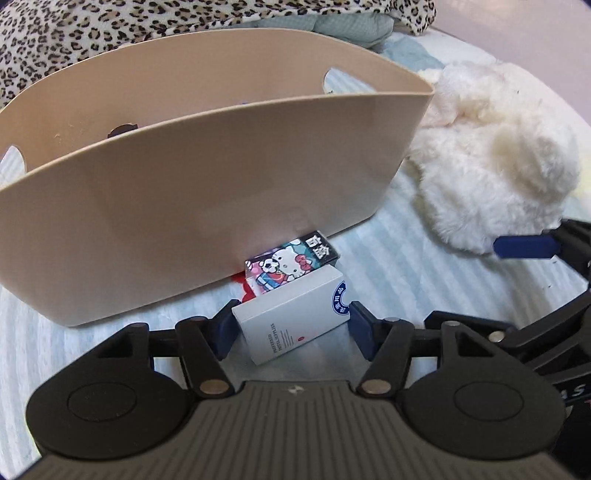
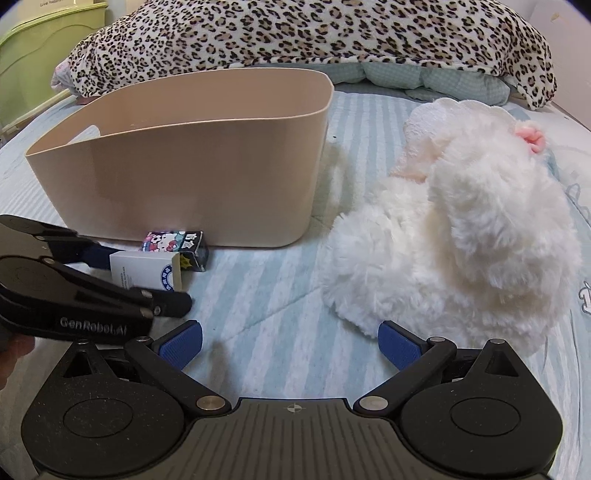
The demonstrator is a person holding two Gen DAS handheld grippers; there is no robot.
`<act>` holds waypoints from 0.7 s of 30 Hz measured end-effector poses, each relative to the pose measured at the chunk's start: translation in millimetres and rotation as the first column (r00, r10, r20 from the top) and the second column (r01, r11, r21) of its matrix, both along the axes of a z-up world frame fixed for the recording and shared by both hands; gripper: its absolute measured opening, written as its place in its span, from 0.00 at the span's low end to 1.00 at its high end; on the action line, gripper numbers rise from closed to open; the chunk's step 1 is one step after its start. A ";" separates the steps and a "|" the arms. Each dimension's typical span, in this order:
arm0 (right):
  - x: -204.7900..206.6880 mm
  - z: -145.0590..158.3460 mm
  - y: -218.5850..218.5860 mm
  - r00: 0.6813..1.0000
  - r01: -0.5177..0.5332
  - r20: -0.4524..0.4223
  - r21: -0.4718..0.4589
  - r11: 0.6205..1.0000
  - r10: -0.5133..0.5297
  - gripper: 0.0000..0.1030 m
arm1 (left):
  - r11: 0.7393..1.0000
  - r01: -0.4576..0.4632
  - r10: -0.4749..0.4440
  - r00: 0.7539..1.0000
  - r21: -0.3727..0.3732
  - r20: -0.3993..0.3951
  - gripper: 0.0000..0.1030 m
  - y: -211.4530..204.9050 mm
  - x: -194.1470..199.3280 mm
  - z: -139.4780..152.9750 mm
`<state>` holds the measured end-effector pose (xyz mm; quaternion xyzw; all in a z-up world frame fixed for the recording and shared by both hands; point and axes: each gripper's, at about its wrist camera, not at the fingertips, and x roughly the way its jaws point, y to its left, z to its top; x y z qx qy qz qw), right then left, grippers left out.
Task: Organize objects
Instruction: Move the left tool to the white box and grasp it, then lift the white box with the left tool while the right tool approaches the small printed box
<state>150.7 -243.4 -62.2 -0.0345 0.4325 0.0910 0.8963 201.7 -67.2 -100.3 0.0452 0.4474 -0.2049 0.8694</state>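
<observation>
A small white box [image 1: 291, 325] with a blue round logo lies on the striped bedsheet, between the fingers of my left gripper [image 1: 293, 328]. The pads stand at both its sides, touching or nearly so. Behind it a Hello Kitty box [image 1: 291, 264] leans against the beige bin [image 1: 177, 192]. In the right wrist view the white box [image 2: 146, 275], the Hello Kitty box [image 2: 177, 245] and the bin [image 2: 207, 184] lie to the left. My right gripper [image 2: 290, 349] is open and empty, just in front of the white plush toy [image 2: 461, 236].
A leopard-print blanket [image 2: 314, 33] and a teal quilt [image 2: 424, 79] lie at the back of the bed. A green container [image 2: 33, 55] stands at the far left. The plush toy [image 1: 491, 162] also lies right of the bin in the left wrist view.
</observation>
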 end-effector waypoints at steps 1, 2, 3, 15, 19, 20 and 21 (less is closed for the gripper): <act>-0.1 -0.2 -0.3 1.000 0.002 -0.001 0.001 1.000 -0.002 1.00 | 1.000 0.004 -0.004 1.000 0.000 -0.002 0.62 0.6 -1.5 0.3; -0.2 -0.3 -0.6 1.000 0.004 -0.003 0.002 1.000 -0.004 1.00 | 1.000 0.008 -0.008 1.000 0.002 -0.004 0.62 1.1 -3.2 0.6; -0.4 -0.3 -0.4 1.000 0.005 -0.004 0.003 1.000 -0.005 1.00 | 1.000 0.012 -0.012 1.000 0.002 -0.004 0.61 2.6 -5.7 1.2; 3.5 9.8 28.7 0.999 -0.048 0.014 0.035 0.998 0.048 1.00 | 0.995 -0.087 0.086 0.996 0.042 0.024 0.61 46.2 -18.6 11.7; 15.1 9.6 52.3 0.998 -0.064 0.015 0.072 0.995 0.063 1.00 | 0.985 -0.161 0.160 0.987 0.059 0.028 0.61 70.7 -11.0 13.4; 18.4 9.4 58.2 0.998 -0.065 0.014 0.077 0.995 0.064 1.00 | 0.983 -0.177 0.176 0.984 0.057 0.026 0.61 76.9 -9.5 13.8; 22.6 8.9 65.2 0.998 -0.066 0.016 0.081 0.995 0.065 1.00 | 0.979 -0.195 0.194 0.981 0.054 0.025 0.61 82.8 -7.3 14.1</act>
